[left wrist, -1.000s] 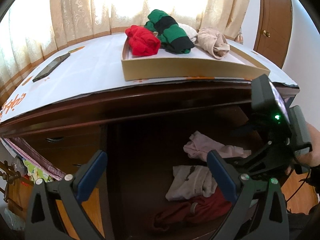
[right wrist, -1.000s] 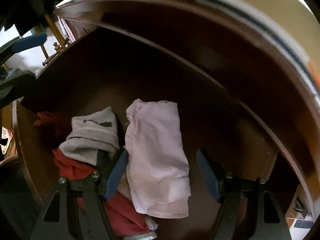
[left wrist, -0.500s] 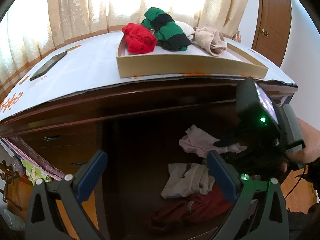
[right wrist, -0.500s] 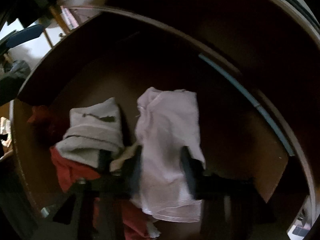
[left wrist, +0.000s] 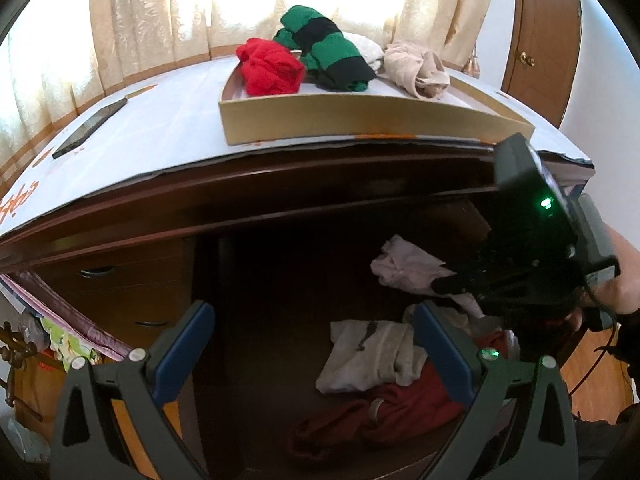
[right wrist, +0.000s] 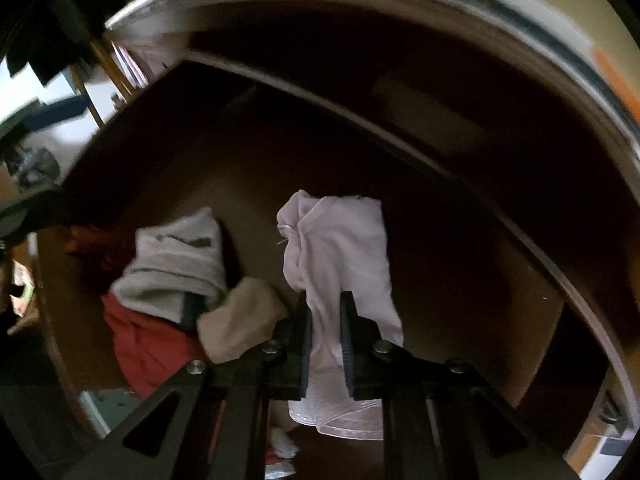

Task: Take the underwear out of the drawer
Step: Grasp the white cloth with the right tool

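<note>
The pale pink underwear (right wrist: 340, 248) is being held inside the open drawer (right wrist: 460, 280), towards its right side, and its fabric is being pinched between the two pads of the right gripper (right wrist: 325, 344), whose jaws are closed tightly on the bunched cloth. In the left wrist view the same garment (left wrist: 404, 266) is being seen at the far right of the drawer, with the right gripper (left wrist: 452, 286) reaching onto it from the right. To the left of the pink piece, a grey-white garment (right wrist: 176, 264) is lying on top of a dark red garment (right wrist: 148, 344), and a beige piece (right wrist: 240, 320) is lying between them and the gripper. The left gripper (left wrist: 312, 344) is being held above the near edge of the drawer with its jaws spread wide and nothing between the blue pads. On the dresser top (left wrist: 160, 128), a shallow cardboard tray (left wrist: 360, 120) is holding a red garment (left wrist: 270, 66), a green-and-black striped garment (left wrist: 326, 54) and a beige garment (left wrist: 418, 68). A dark flat phone (left wrist: 90, 128) is lying at the far left of the top, well apart from the tray.
</note>
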{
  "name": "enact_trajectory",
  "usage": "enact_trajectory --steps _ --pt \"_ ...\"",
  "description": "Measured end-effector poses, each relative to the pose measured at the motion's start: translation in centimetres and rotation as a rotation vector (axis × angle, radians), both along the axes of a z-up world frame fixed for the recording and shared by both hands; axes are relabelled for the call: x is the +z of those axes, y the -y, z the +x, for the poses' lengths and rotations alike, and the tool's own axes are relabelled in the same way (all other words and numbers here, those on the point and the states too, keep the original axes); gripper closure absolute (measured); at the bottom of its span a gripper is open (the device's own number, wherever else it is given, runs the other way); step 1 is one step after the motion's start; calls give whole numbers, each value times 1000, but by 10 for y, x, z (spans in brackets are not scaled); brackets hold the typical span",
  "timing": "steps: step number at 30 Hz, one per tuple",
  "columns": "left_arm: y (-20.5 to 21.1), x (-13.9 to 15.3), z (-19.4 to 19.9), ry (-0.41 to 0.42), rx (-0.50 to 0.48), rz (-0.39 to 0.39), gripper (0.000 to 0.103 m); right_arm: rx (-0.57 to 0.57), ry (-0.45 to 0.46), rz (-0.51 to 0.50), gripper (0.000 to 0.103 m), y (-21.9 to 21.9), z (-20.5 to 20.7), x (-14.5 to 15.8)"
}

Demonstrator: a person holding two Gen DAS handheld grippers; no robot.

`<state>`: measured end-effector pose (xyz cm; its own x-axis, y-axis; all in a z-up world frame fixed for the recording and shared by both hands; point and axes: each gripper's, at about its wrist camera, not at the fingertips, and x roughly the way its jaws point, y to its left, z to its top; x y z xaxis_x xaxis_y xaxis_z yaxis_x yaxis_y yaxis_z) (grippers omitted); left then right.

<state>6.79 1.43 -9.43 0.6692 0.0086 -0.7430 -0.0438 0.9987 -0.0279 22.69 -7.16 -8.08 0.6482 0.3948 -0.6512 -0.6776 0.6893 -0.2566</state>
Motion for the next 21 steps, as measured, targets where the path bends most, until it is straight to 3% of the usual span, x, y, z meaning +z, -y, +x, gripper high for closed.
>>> enact_trajectory --steps 3,5,12,14,17,21 --pt "1 0 0 0 -3 2 2 -21 -6 -42 83 -12 6 -5" --pt "0 0 0 -1 -1 -1 2 -43 0 -96 64 -22 10 -11" --pt "0 -2 1 -10 -1 -6 2 -92 72 -165 54 -43 12 -13" --pt "0 -4 4 -20 -7 -11 2 -107 83 -169 43 -44 12 -13" --pt "1 -7 10 -51 -24 -7 2 -120 101 -207 40 -48 19 -14" --pt "1 -10 16 -85 -39 -5 2 -97 75 -162 41 -52 23 -8"
